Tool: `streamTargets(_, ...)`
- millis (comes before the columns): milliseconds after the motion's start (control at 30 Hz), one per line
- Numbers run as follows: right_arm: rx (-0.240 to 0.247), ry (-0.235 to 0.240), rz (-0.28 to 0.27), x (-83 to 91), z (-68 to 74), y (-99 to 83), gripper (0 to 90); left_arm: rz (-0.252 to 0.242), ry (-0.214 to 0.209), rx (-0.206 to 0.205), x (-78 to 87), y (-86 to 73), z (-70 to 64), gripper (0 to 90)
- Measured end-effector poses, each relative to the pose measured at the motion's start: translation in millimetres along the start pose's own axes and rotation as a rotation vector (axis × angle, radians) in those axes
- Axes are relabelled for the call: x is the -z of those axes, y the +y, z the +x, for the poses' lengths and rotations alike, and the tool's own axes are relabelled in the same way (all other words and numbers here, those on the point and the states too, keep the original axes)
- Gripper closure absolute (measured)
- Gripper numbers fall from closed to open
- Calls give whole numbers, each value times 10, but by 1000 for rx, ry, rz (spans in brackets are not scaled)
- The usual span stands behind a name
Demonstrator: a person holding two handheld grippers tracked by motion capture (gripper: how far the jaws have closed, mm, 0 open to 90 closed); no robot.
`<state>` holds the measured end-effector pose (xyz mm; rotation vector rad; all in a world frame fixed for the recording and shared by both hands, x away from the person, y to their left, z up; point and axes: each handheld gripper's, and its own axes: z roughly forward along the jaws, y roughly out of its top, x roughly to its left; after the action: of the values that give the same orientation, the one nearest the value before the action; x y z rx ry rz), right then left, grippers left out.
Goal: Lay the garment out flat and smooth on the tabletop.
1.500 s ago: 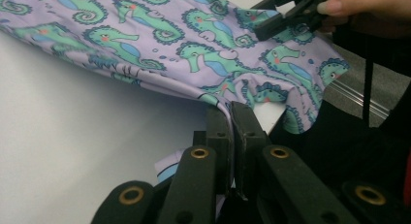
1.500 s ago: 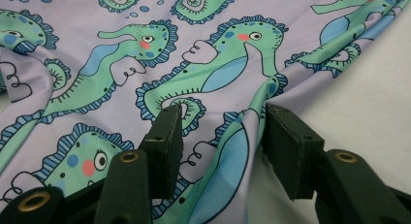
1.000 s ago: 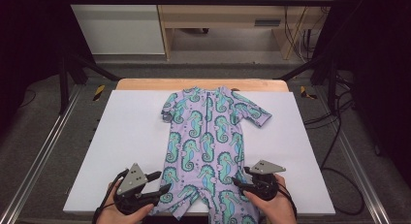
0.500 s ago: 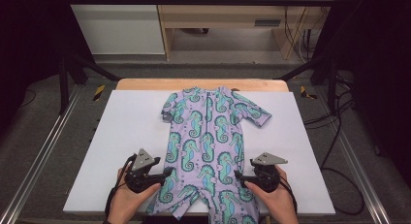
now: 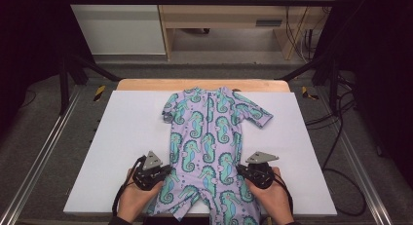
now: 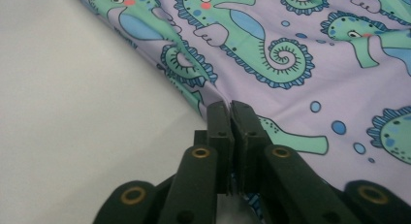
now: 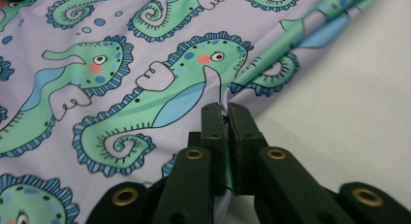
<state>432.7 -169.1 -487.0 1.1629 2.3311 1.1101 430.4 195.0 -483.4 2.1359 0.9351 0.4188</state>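
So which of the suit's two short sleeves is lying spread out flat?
The sleeve on the right gripper's side, which fans out flat toward the table's right edge; the other sleeve is bunched against the body.

In the high view the seahorse bodysuit (image 5: 207,137) runs past the near edge of the desk (image 5: 122,137), and the bottom of the picture cuts off its legs. The person's forearms are cut off there too. The left hand-held gripper (image 5: 165,172) and the right hand-held gripper (image 5: 241,170) cover the cloth edges under their tips. In the left gripper view the strip of fabric between the closed jaws is hidden, and the same holds in the right gripper view. The bodysuit's zip pull is too small to make out.
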Motion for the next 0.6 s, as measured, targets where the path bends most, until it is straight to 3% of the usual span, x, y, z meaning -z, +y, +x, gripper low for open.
streamTargets(100, -4, 13, 11, 44, 7, -30, 880, 17, -10, -4, 66, -30, -37, 886)
streamTargets(233, 6, 32, 17, 122, 47, -97, 881, 31, -21, -42, 166, -90, -126, 886)
streamTargets(600, 29, 63, 31, 298, 176, -242, 881, 48, -65, -71, 361, -226, -255, 887)
